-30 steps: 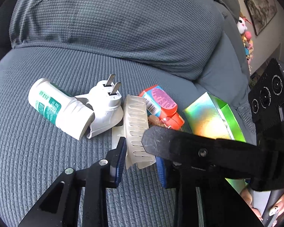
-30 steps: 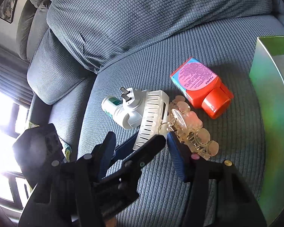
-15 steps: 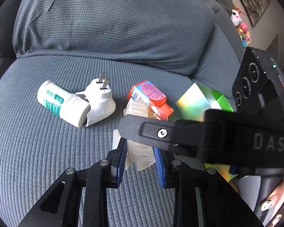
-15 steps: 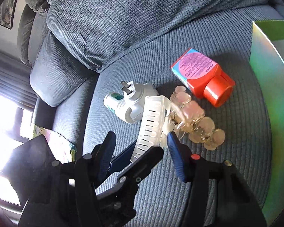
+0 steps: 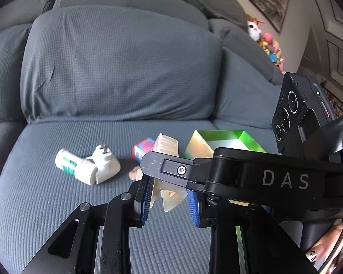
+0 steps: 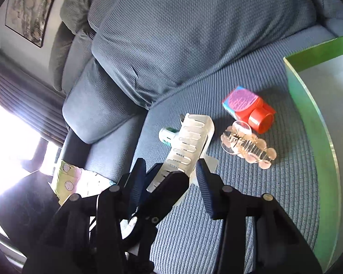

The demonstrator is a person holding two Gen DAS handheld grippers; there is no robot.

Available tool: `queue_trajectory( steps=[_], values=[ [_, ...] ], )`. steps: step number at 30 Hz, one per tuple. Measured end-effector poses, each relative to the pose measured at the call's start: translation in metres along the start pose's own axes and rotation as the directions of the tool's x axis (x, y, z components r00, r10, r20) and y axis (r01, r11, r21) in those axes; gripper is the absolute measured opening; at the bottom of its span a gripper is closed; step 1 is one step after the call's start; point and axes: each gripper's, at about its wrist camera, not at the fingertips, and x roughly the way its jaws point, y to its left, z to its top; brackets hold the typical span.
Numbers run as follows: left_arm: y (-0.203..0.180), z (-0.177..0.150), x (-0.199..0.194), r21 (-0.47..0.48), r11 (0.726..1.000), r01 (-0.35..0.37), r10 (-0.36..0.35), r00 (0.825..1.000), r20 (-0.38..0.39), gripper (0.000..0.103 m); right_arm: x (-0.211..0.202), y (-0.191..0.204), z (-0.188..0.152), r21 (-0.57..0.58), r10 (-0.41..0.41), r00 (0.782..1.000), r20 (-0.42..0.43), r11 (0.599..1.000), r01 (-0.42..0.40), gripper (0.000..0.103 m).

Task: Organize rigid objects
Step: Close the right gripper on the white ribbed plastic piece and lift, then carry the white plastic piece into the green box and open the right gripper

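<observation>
My left gripper [image 5: 169, 199] is shut on a white slotted hair claw clip [image 5: 166, 146] and holds it lifted above the grey sofa seat; the clip also shows in the right wrist view [image 6: 191, 139]. My right gripper [image 6: 171, 180] is open beside the clip, its finger crossing in front of the left one. On the seat lie a pink translucent hair clip [image 6: 248, 147], an orange bottle with a pink label [image 6: 249, 108], a white plug adapter [image 5: 104, 164] and a white tube with green print [image 5: 67, 163]. A green iridescent box [image 6: 313, 123] stands at the right.
The sofa back cushion [image 5: 116, 66] rises behind the objects. Stuffed toys [image 5: 265, 41] sit at the far right. A patterned cloth [image 6: 73, 180] lies beside the sofa arm. Framed pictures hang on the wall.
The left gripper closed on the white claw clip and lifted it off the seat, away from the plug adapter. Both grippers rose and pulled back; the pink clip stayed on the seat.
</observation>
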Motion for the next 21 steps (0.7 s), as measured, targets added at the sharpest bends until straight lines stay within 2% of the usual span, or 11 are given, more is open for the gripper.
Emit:
queue_trajectory(
  steps=[10,21],
  values=[
    [-0.039,0.007,0.003,0.060,0.995,0.082,-0.085,0.995,0.057,0.029,-0.050,-0.006,-0.001,0.000,-0.044,0.989,0.141,0.999,0.045,0.043],
    [-0.083,0.008,0.027,0.090,0.981,0.173,-0.176,0.984,0.028,0.029,-0.084,-0.036,0.002,0.071,-0.116,0.967,0.226,0.992,0.103,0.044]
  ],
)
